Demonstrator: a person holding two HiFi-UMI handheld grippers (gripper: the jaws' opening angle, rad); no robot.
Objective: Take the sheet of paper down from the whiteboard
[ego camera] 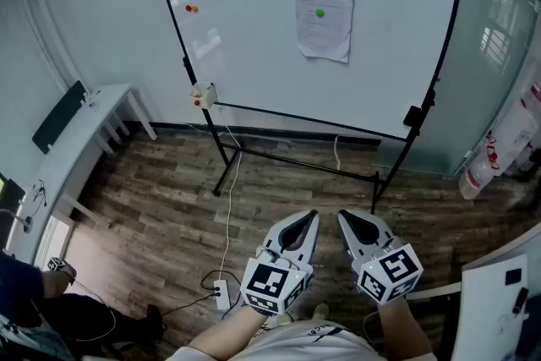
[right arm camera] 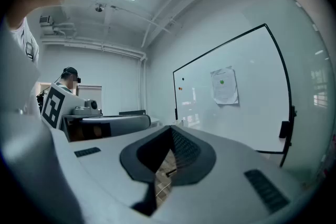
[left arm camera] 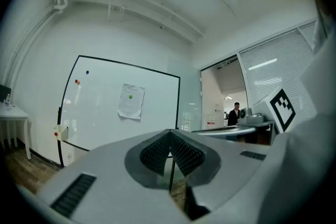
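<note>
Both pairs of jaws are pressed together with nothing between them. The left gripper [ego camera: 308, 218] and right gripper [ego camera: 345, 218] sit side by side, close to the person's body. Well ahead and higher up, across the floor [ego camera: 169, 199], the sheet of paper [ego camera: 323, 21] hangs long side upright on the whiteboard [ego camera: 245, 55], pinned by a green magnet [ego camera: 319, 12] near its top. It lies roughly between the two grippers' lines of aim, so neither looks clearly nearer.

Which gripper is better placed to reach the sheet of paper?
Left, slightly: the sheet of paper hangs ahead between the left gripper and the right gripper, its green magnet nearer the left. Both far away, jaws shut.
</note>
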